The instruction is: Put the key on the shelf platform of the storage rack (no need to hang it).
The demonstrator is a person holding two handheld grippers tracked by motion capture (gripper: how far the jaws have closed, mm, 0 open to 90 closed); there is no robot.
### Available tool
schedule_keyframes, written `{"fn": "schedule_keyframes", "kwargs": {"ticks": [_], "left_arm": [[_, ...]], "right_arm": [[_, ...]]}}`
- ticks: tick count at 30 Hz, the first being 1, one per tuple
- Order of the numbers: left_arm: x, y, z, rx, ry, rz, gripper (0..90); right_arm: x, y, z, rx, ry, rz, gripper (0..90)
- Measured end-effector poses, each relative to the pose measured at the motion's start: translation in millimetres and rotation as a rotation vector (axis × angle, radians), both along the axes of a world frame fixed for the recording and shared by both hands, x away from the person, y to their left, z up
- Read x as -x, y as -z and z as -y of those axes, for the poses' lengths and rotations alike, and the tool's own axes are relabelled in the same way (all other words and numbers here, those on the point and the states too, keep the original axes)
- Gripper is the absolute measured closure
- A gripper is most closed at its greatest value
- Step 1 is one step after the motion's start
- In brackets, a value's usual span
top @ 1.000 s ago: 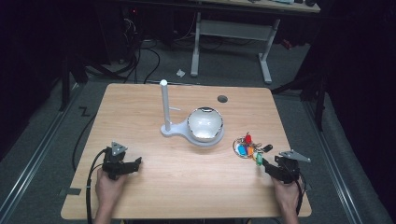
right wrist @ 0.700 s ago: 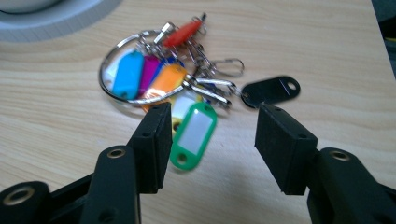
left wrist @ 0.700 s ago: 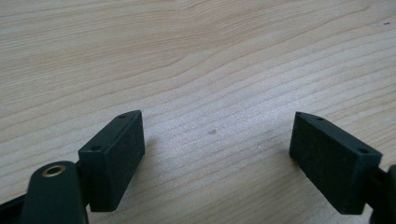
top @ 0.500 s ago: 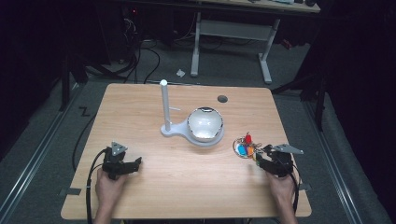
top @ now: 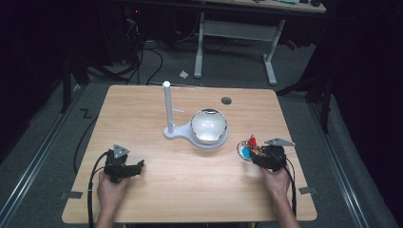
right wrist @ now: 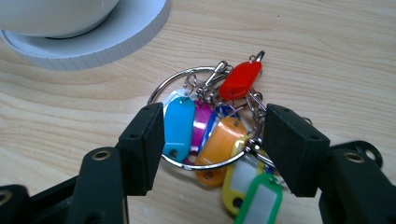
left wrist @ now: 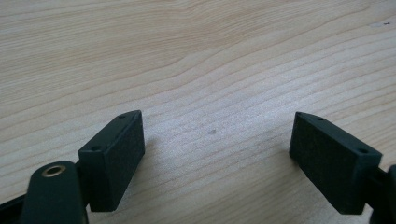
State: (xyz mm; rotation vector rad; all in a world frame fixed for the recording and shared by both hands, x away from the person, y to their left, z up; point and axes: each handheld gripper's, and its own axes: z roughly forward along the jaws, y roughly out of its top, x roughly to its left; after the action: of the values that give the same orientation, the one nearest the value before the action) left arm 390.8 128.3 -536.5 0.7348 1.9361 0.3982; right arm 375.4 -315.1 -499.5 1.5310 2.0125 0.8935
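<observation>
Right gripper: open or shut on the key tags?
Open. The right gripper has its jaws standing either side of the ring of key tags with gaps showing; they have just been opening, nothing clamped.

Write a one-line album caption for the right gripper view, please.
Open right gripper straddling a metal ring of coloured key tags on the wooden table.

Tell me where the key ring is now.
The key ring lies on the table's right side, between the right gripper's open jaws, just beside the bowl stand.
</observation>
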Motion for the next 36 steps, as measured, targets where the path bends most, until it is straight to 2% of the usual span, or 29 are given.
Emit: {"fn": "schedule_keyframes", "kwargs": {"ticks": [3,9,11,15,22,28,30,33,34,35,36], "left_arm": [[0.0,0.0,0.0,0.000,0.001,0.000,18.4],[0.0,0.0,-0.1,0.000,0.001,0.000,18.4],[0.0,0.0,-0.1,0.000,0.001,0.000,18.4],[0.0,0.0,-0.1,-0.001,0.001,0.000,18.4],[0.0,-0.1,0.0,0.001,0.000,0.000,18.4],[0.0,-0.1,0.0,0.001,0.000,0.000,18.3],[0.1,-0.1,0.0,0.001,0.000,-0.001,18.4],[0.1,0.0,-0.1,0.000,0.000,0.000,18.4],[0.1,-0.1,0.0,0.000,0.000,0.000,18.4],[0.1,-0.1,0.0,0.001,0.000,-0.001,18.3],[0.1,0.0,0.0,0.000,0.000,0.000,18.3]], "right_arm": [[-8.2,2.2,-6.7,0.009,-0.005,-0.014,38.1],[-17.8,4.9,-12.0,0.022,0.006,-0.013,36.2],[-23.5,7.2,-13.5,0.028,0.018,-0.034,35.7],[-29.5,10.4,-16.3,0.032,0.017,-0.048,35.7],[-38.9,20.2,-18.0,0.007,0.015,-0.085,36.9],[-41.9,23.0,-17.5,0.007,0.028,-0.076,39.6],[-42.6,23.8,-18.5,0.030,0.029,-0.060,44.9],[-42.5,23.7,-18.3,0.033,0.025,-0.054,50.3],[-42.3,23.6,-17.9,0.034,0.018,-0.052,53.1],[-42.1,23.0,-17.1,0.031,-0.002,-0.053,60.4],[-42.3,22.8,-17.1,0.031,-0.009,-0.054,61.5]]}}
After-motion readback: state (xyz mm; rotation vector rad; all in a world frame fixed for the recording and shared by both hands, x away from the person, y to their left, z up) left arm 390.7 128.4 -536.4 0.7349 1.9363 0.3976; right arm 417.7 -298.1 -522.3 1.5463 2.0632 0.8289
